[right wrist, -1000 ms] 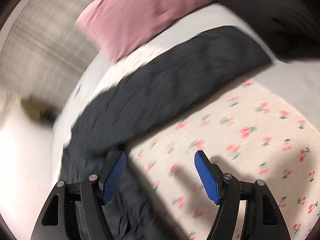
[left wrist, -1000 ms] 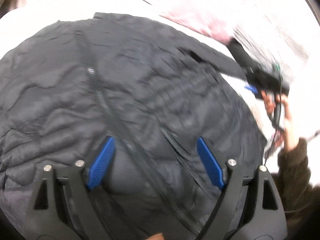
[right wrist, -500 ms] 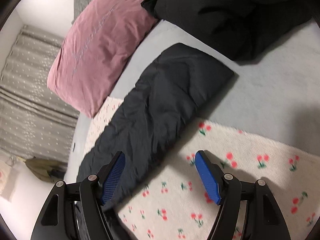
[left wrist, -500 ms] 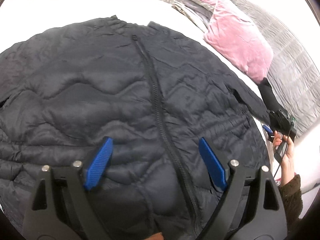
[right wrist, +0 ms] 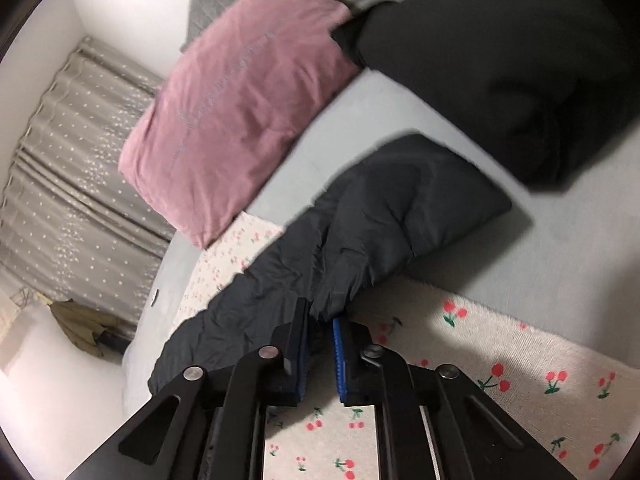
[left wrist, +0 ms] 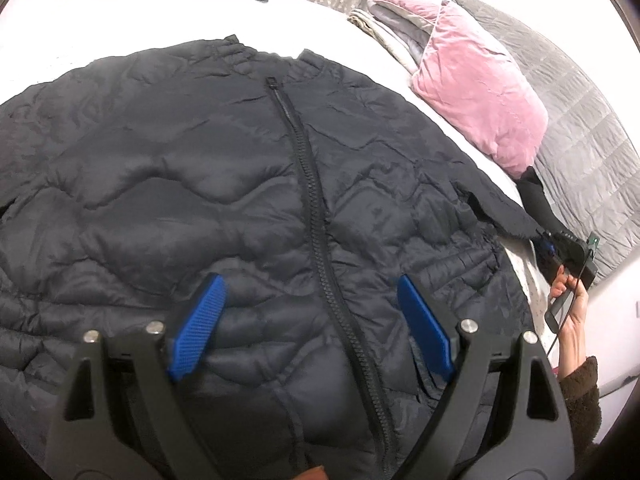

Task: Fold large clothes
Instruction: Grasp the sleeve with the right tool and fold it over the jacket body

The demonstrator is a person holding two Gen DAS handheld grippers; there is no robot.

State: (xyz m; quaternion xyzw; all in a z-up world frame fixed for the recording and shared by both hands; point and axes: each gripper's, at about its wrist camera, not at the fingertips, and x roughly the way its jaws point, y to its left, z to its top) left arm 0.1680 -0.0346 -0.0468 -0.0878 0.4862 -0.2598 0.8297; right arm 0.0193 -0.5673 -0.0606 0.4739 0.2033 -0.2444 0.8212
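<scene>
Here the first fold seems to be in hand: one black quilted puffer jacket [left wrist: 248,208] lies zipped and flat on the cherry-print bedsheet [right wrist: 520,364]. The right gripper [right wrist: 320,344] has its blue pads nearly closed, pinching the edge of the jacket's sleeve [right wrist: 360,232]. The left gripper [left wrist: 308,320] hovers wide open over the jacket's lower front, holding nothing. Next, the sleeve likely needs carrying across the chest. One pink velvet pillow [left wrist: 476,84] lies beside.

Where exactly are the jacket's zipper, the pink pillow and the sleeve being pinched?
zipper [left wrist: 316,216]: left wrist view, midway down the zipped front of the jacket.
pink pillow [right wrist: 240,100]: right wrist view, middle of its velvet face.
sleeve [right wrist: 384,216]: right wrist view, on the sleeve's middle, beyond the pinched fold.
</scene>
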